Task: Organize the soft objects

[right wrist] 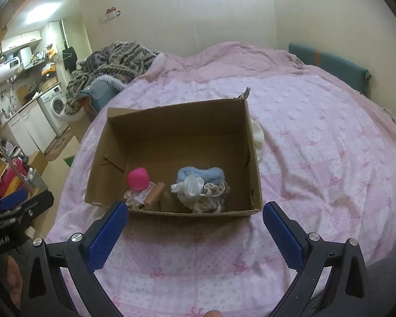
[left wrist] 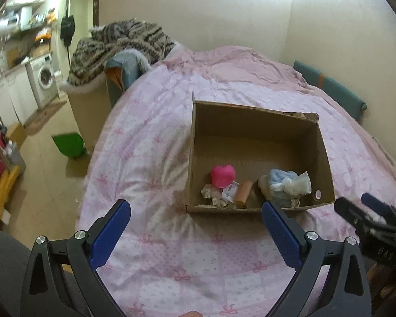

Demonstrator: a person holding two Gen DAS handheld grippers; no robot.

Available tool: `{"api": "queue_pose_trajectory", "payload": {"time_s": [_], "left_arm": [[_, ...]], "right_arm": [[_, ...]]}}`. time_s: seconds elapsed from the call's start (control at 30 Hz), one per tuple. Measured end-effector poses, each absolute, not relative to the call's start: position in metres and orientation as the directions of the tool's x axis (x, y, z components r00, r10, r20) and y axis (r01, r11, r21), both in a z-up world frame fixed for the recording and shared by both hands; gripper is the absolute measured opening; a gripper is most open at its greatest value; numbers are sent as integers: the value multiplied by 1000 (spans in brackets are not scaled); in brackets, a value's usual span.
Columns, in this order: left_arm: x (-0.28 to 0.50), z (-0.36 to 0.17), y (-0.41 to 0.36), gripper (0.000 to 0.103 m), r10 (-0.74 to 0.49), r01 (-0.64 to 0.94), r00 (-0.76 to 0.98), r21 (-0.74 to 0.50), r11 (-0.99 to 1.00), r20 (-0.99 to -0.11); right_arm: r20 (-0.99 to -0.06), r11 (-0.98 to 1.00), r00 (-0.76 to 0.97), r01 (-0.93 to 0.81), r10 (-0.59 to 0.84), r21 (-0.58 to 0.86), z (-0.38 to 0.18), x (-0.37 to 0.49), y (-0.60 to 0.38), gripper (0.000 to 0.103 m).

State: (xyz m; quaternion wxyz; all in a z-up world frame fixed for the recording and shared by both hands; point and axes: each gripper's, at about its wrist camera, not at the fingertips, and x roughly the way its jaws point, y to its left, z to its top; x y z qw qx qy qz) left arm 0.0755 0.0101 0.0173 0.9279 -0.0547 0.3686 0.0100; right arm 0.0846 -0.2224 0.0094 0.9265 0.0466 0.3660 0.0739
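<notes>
No text legible in either wrist view. A white printed label (left wrist: 231, 189) lies among the items in the cardboard box (left wrist: 253, 121), beside a pink heart-shaped object (left wrist: 222, 175); its print is too small and blurred to read. White lettering runs along the body of the left gripper (right wrist: 2, 239) at the left edge of the right wrist view, cut off and blurred, and faint marks on the right gripper (left wrist: 382, 251) in the left wrist view are also unreadable.
</notes>
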Motion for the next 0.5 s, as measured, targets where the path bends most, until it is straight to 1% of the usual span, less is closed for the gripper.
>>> {"api": "queue_pose_trajectory", "payload": {"time_s": [0.17, 0.3, 0.4, 0.5], "left_arm": [[76, 16, 12, 99, -29, -56, 728, -101, 993, -685], [78, 11, 5, 99, 21, -61, 715, -32, 998, -699], [79, 9, 6, 99, -5, -50, 711, -57, 997, -704], [80, 9, 4, 99, -7, -43, 710, -53, 998, -704]], "right_arm": [[-686, 987, 710, -111, 161, 116, 6, 85, -217, 103], [-693, 988, 705, -99, 154, 119, 4, 87, -217, 103], [-694, 989, 704, -95, 150, 117, 4, 88, -216, 103], [-692, 989, 707, -95, 145, 110, 4, 88, -216, 103]]}}
